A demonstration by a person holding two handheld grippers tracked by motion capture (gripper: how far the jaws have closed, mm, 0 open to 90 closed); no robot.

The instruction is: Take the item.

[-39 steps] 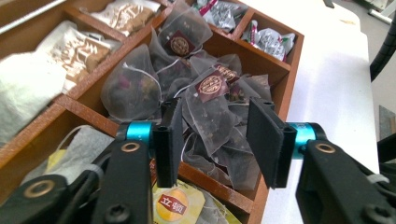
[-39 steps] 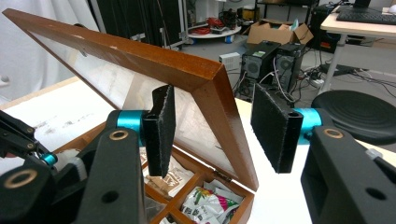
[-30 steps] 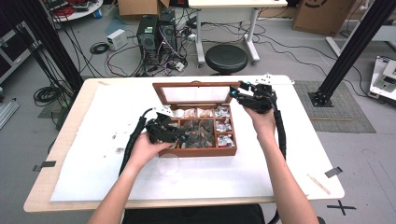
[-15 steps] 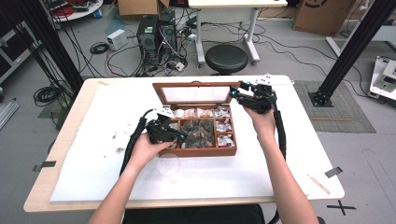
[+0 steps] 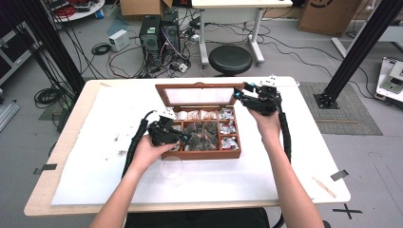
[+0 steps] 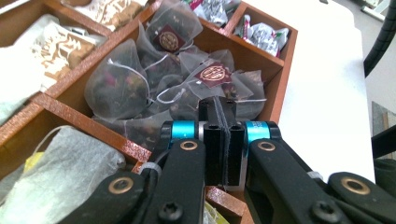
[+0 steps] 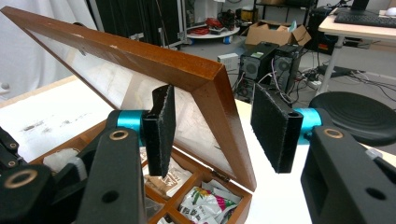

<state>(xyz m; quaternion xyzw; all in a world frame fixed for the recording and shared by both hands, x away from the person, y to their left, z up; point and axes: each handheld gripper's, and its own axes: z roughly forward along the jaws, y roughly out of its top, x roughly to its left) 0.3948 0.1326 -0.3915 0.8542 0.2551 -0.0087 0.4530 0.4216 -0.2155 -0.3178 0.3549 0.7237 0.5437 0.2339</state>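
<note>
A wooden tea box (image 5: 199, 154) stands mid-table with its glass lid (image 5: 199, 87) raised. My left gripper (image 5: 183, 137) is over the box's middle compartment. In the left gripper view its jaws (image 6: 218, 105) are shut pad to pad, with the tips down among the mesh pyramid tea bags (image 6: 121, 86). I cannot tell whether any mesh is caught. My right gripper (image 5: 240, 95) is at the lid's right corner. In the right gripper view it (image 7: 212, 100) stands open astride the lid's wooden side rail (image 7: 219, 107), one pad against the glass side and the other clear of the wood.
A clear glass cup (image 5: 171, 167) stands on the white cloth (image 5: 95, 166) just in front of the box. Other compartments hold foil packets (image 6: 261, 35) and paper tea bags (image 6: 70, 163). Behind the table are a black stool (image 5: 230, 59) and computer towers (image 5: 159, 31).
</note>
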